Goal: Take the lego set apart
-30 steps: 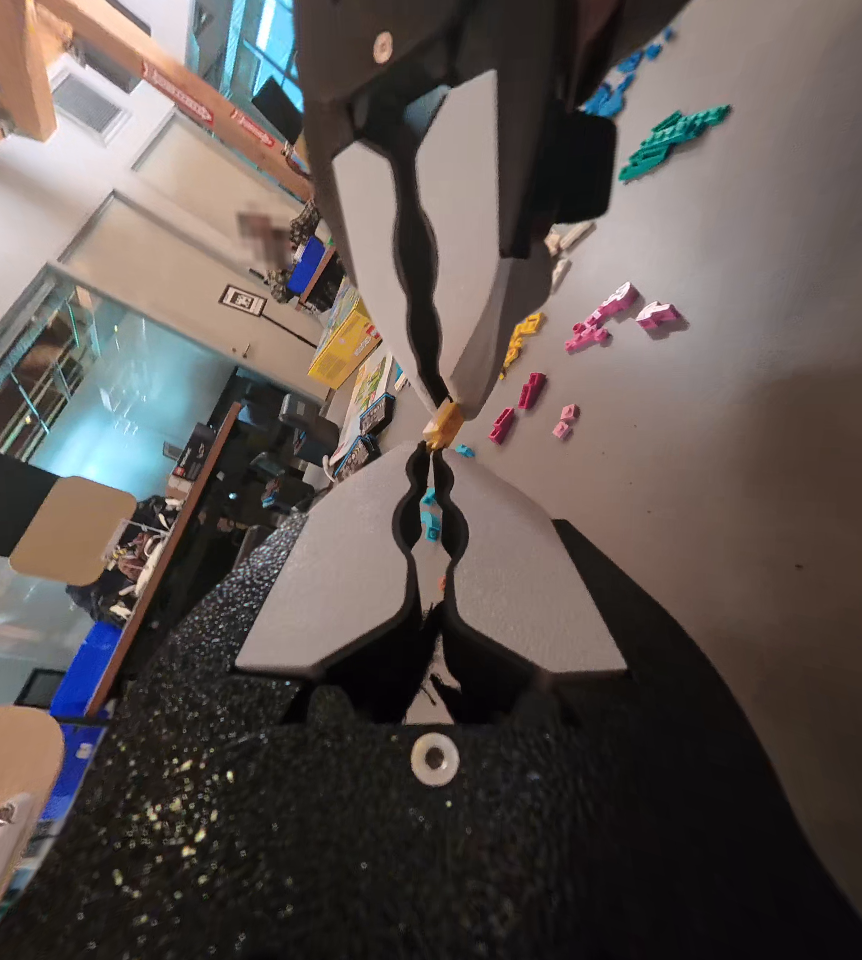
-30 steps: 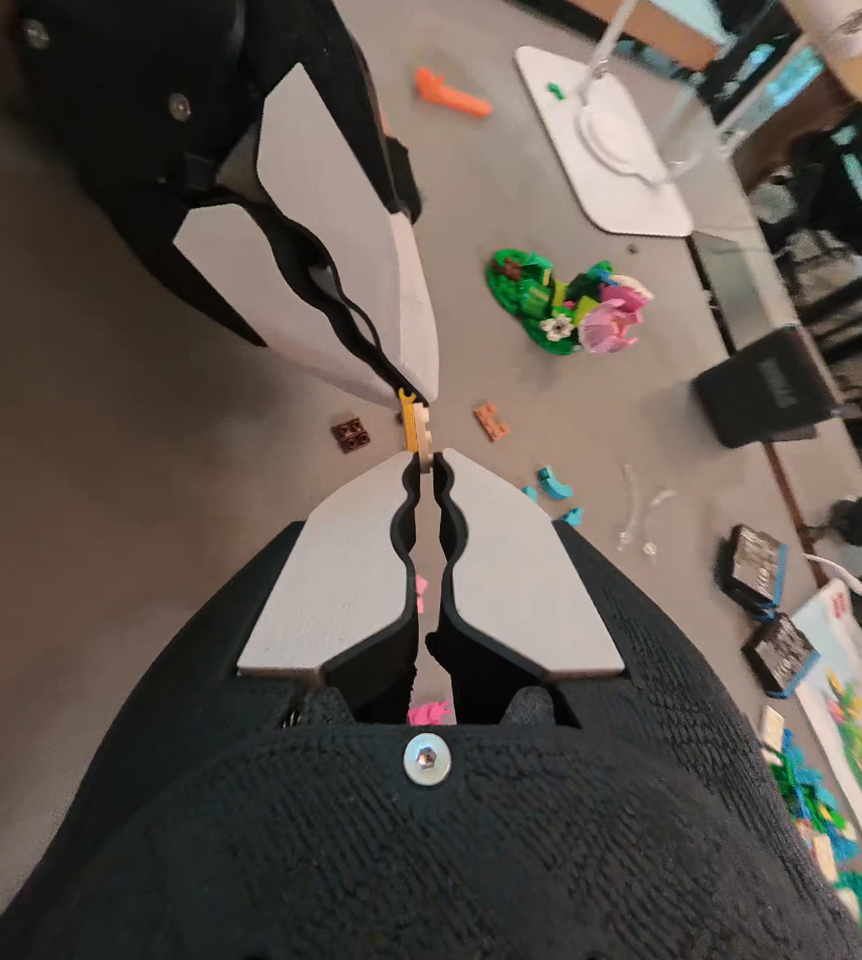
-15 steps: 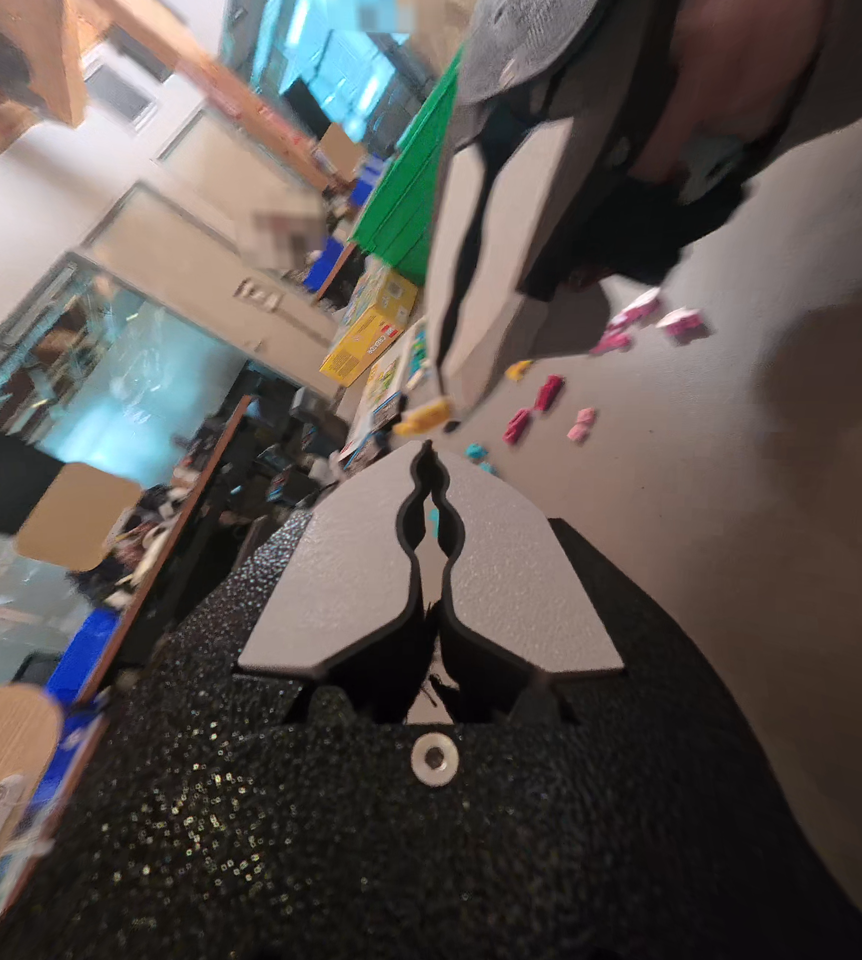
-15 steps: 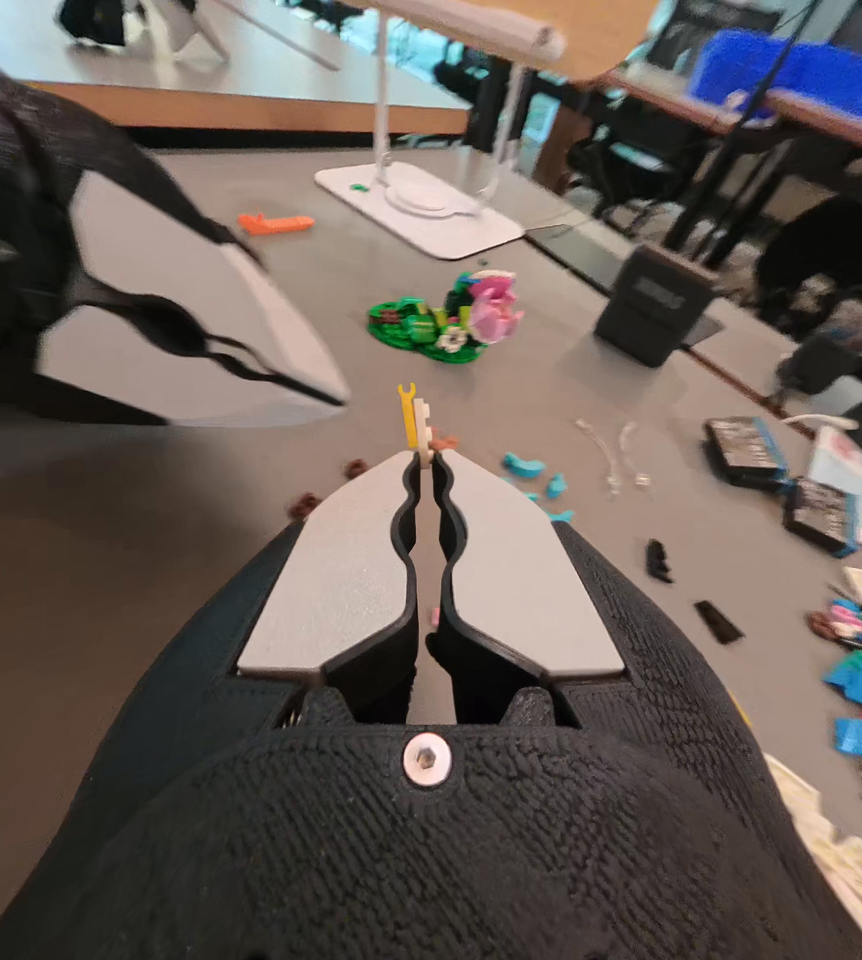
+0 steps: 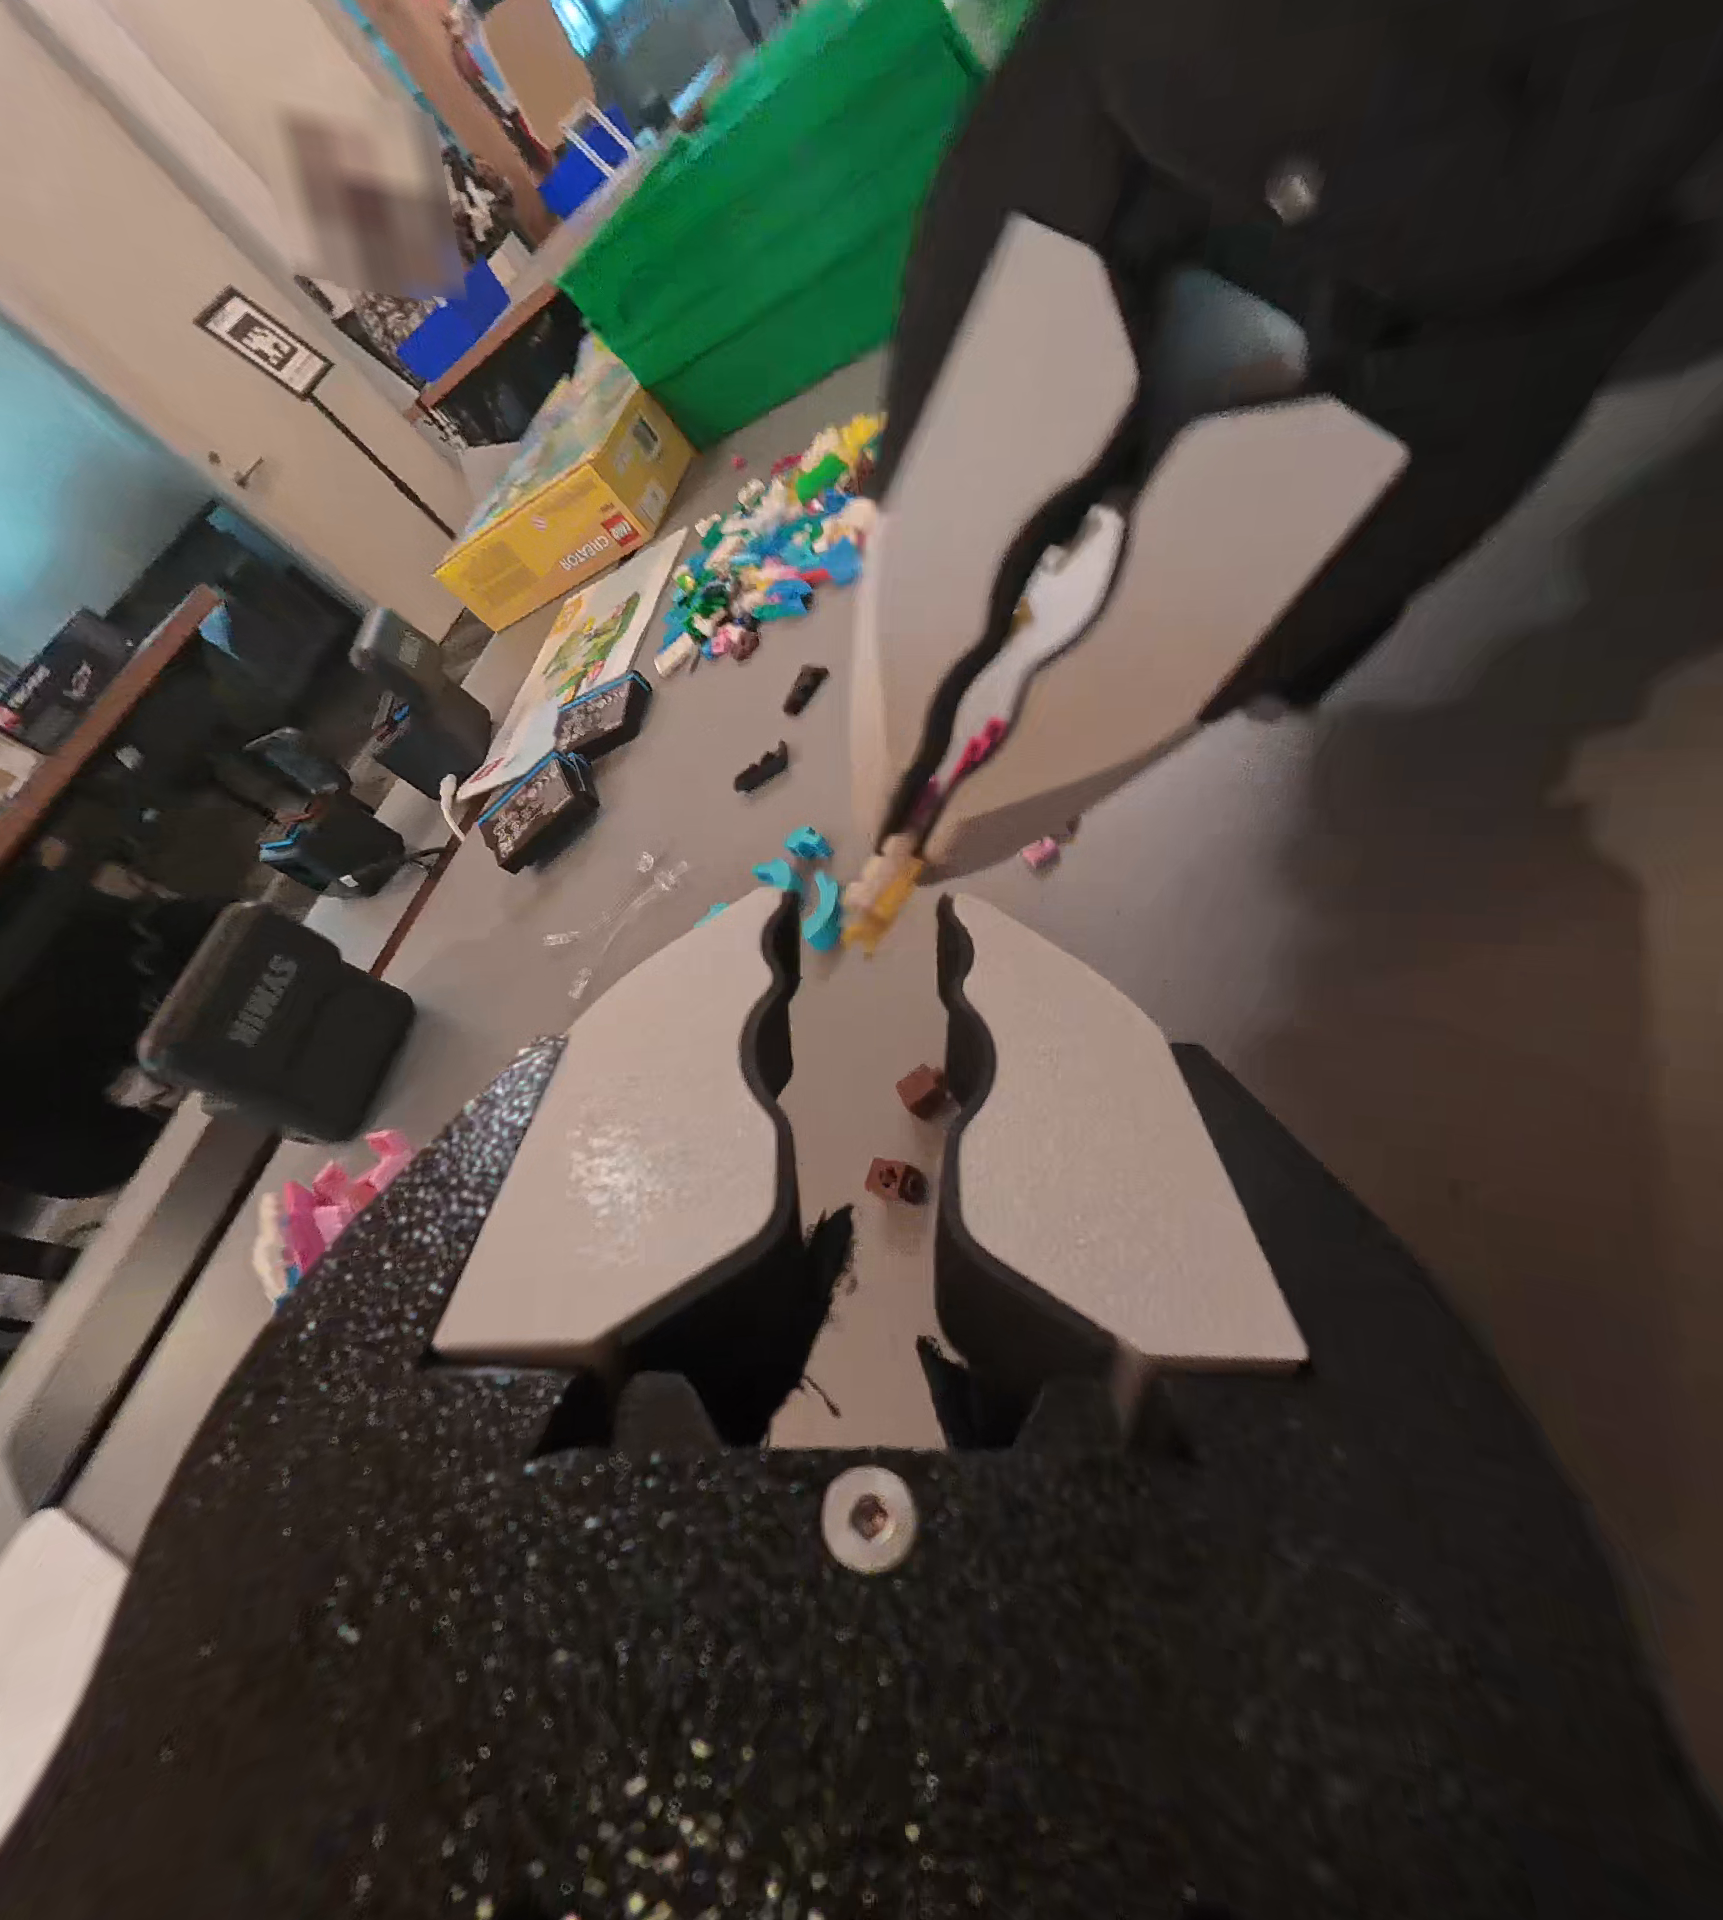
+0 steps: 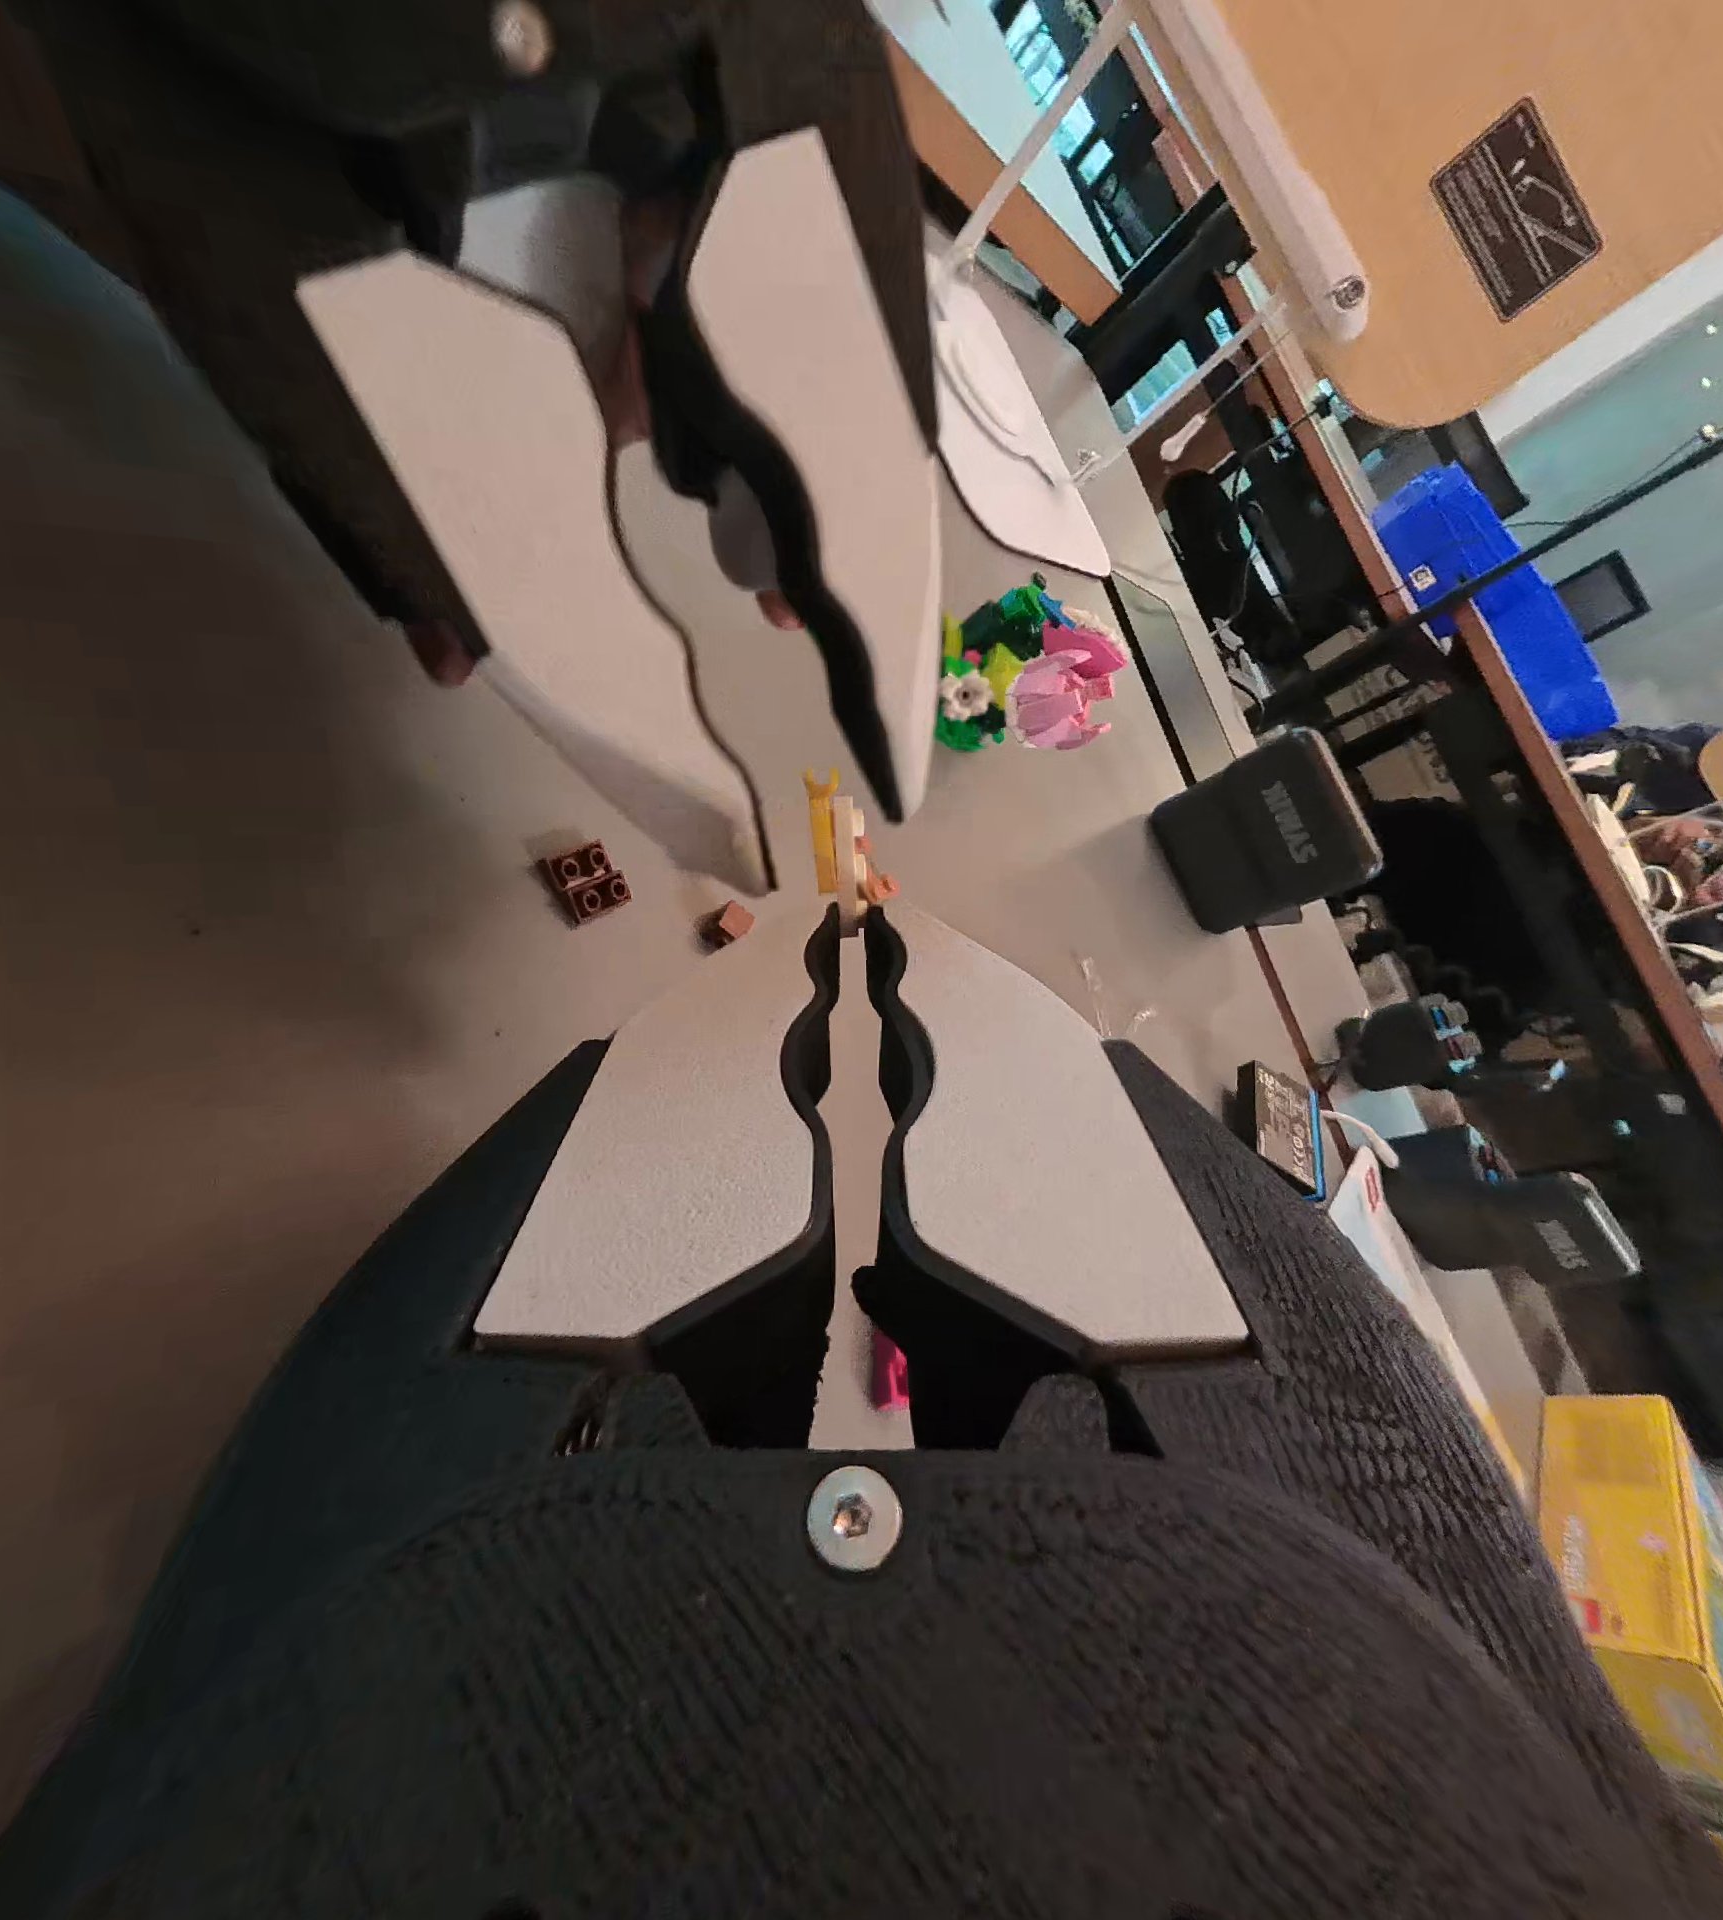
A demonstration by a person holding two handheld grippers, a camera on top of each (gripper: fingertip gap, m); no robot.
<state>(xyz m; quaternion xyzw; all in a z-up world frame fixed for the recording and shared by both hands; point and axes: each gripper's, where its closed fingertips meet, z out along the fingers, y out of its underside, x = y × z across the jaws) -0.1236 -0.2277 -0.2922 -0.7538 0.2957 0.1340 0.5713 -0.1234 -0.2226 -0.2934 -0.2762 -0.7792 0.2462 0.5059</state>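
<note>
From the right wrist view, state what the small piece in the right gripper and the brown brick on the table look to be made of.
Small yellow and cream piece in the right gripper: looks like hard moulded plastic, smooth, crisp clip end. Brown brick on the table: probably the same plastic, slightly glossy, round moulded studs.

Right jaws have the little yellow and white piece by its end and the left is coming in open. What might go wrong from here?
1. The right gripper pinches only the bottom tip of the small yellow and white lego stack; a sideways push from the open left gripper may pop it loose.
2. If it drops, it lands among the brown bricks and is hard to regrasp.
3. The left jaws may close on both layers, so nothing separates.
</note>
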